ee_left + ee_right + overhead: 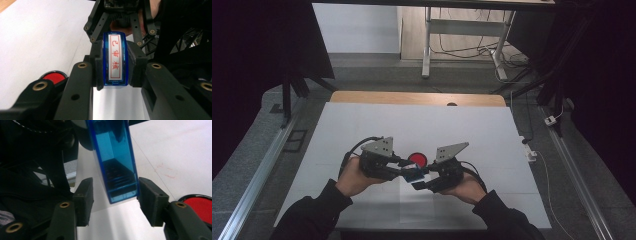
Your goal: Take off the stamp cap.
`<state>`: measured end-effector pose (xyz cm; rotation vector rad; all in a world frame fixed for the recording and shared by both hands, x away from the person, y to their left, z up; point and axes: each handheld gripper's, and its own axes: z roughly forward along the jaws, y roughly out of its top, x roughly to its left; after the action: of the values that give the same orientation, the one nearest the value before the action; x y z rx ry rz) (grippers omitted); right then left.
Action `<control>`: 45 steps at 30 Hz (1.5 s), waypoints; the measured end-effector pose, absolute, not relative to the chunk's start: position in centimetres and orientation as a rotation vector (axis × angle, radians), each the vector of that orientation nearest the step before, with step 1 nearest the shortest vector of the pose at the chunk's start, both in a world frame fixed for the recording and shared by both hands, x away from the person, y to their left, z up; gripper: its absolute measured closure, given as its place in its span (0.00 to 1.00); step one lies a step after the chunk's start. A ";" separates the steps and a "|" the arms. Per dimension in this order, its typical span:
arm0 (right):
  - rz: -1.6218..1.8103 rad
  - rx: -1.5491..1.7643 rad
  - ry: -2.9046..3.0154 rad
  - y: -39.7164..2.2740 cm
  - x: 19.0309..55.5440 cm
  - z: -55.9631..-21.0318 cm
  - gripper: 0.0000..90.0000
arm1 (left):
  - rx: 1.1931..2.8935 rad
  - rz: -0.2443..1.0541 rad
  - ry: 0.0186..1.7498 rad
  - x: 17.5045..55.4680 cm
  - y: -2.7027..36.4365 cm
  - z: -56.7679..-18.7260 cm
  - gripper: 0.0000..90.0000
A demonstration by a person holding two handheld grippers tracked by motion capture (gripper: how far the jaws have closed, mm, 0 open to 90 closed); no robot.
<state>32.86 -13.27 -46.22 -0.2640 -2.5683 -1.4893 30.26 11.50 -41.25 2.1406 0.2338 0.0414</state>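
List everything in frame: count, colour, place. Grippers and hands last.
stamp: 1, clear blue body with a white label bearing red characters, held above the table between the two grippers
ink pad: 1, red in a round black case, on the sheet just beyond the grippers
sheet: 1, white, covers most of the table
table: 1, wooden, its edge shows along the far side of the sheet
red marks: a few, faint, on the sheet near the ink pad
desk frame: 1, pale, on the floor beyond the table
left gripper: 1, black, pads pressed on the stamp's sides
right gripper: 1, black, jaws around the stamp's end, a gap at one pad
hands: 2, dark sleeves, near edge of the table
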 end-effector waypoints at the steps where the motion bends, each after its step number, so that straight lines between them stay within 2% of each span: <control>1: -1.490 -0.254 -2.563 -13.3 33.0 -46.2 0.55 | 2.138 0.039 0.228 30.2 11.5 -41.2 0.78; 23: -1.533 -0.155 -2.477 -13.1 33.3 -46.3 0.75 | 2.103 0.045 0.179 30.0 11.7 -41.0 0.78; 33: -1.520 -0.143 -2.465 -13.2 33.3 -46.1 0.76 | 2.092 0.035 0.172 30.1 11.8 -41.0 0.78; 42: -1.451 -0.264 -2.426 -13.1 33.4 -46.1 0.77 | 2.106 0.052 0.168 30.0 11.7 -40.9 0.78; 45: -1.448 -0.258 -2.416 -13.1 33.3 -46.1 0.77 | 2.092 0.022 0.174 30.1 11.8 -40.9 0.78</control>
<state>33.34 -13.10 -46.08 -0.2577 -2.4156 -1.4476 30.10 11.84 -40.94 2.0923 0.1735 0.0217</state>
